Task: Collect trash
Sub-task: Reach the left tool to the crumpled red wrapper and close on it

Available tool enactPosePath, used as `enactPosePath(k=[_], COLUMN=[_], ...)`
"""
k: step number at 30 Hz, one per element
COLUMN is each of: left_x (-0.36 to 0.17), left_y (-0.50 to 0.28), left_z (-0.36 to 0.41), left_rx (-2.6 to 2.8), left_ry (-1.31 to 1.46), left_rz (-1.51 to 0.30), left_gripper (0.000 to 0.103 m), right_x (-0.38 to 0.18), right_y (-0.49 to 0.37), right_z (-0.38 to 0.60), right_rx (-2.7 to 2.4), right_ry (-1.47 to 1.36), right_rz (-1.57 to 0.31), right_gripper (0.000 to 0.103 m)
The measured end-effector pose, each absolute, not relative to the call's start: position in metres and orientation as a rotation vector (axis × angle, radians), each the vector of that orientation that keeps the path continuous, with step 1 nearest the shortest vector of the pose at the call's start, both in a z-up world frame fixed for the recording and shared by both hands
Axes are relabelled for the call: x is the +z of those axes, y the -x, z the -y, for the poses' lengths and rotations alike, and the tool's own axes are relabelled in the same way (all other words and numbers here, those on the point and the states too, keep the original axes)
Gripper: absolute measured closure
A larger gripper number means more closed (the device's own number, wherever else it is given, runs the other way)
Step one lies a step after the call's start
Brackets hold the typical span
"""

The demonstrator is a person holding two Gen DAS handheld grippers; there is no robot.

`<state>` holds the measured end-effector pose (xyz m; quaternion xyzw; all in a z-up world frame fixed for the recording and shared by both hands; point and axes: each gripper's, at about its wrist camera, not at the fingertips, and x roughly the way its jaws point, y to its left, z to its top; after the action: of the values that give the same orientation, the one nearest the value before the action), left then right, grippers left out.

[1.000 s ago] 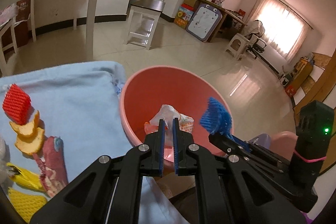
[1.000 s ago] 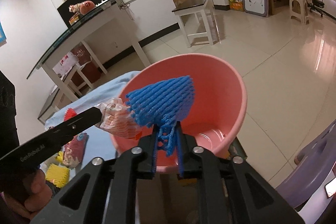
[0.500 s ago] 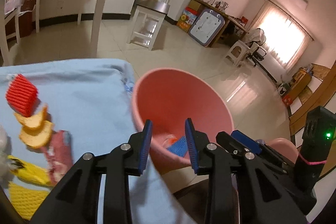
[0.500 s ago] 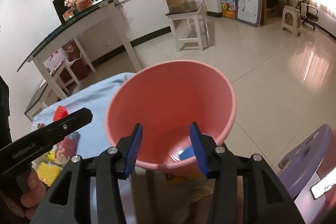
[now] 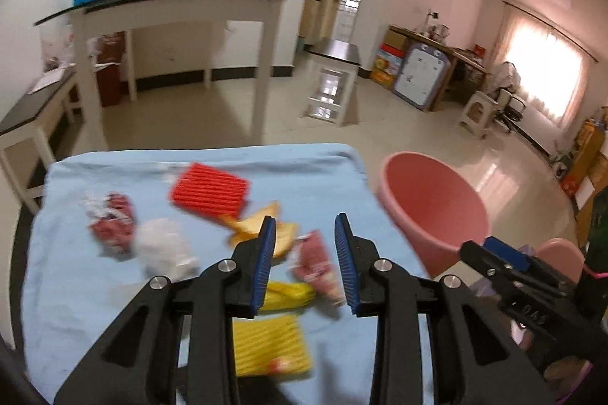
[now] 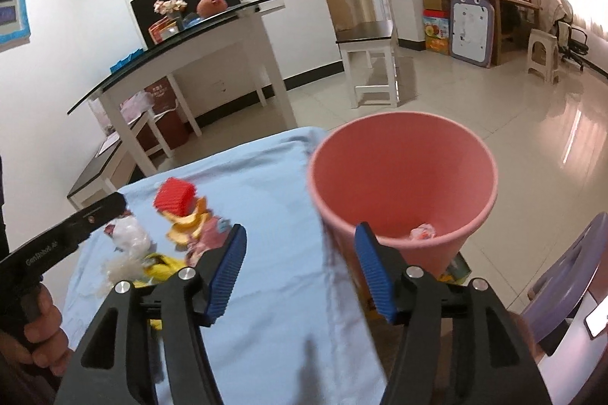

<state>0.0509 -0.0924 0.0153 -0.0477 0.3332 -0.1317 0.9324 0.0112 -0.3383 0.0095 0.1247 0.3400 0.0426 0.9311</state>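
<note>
A pink bucket [image 6: 402, 177] stands at the right edge of the blue-cloth table [image 5: 304, 177]; it also shows in the left wrist view [image 5: 433, 203]. A crumpled wrapper [image 6: 421, 232] lies in its bottom. My left gripper [image 5: 306, 260] is open and empty above the trash on the cloth: red foam net [image 5: 211, 190], orange peels [image 5: 262, 226], red wrapper [image 5: 315, 260], yellow foam nets [image 5: 269, 344], white plastic [image 5: 163, 249], and another red wrapper [image 5: 112, 220]. My right gripper [image 6: 300, 272] is open and empty over the cloth's right edge, next to the bucket.
A white console table [image 5: 171, 10] with a glass top stands behind. A small white stool table [image 5: 334, 82] and a low bench [image 5: 26, 124] stand on the tiled floor. A purple chair [image 6: 566, 283] is at the right.
Both grippers dropped their pieces into the bucket, opened wide, and pulled back. The left gripper swung left over the trash on the cloth; the right moved up and away from the bucket.
</note>
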Motion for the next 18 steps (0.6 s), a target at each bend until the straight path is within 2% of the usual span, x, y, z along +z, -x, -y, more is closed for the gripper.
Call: enactPosePath(k=[12, 18], left_x=[-0.002, -0.021], left_y=[-0.033, -0.054], left_z=[0.006, -0.037], left_rx=[-0.108, -0.005], left_ry=[0.114, 0.175], left_rz=[-0.708, -0.758], left_gripper=[0.071, 0.071], right_x=[-0.007, -0.017], right_y=[-0.008, -0.02], right_z=[0.275, 0.259], right_rx=[0.247, 0.284], right_ry=[-0.164, -0.127], right_rz=[-0.748, -0.755], right_gripper=[0.042, 0.043])
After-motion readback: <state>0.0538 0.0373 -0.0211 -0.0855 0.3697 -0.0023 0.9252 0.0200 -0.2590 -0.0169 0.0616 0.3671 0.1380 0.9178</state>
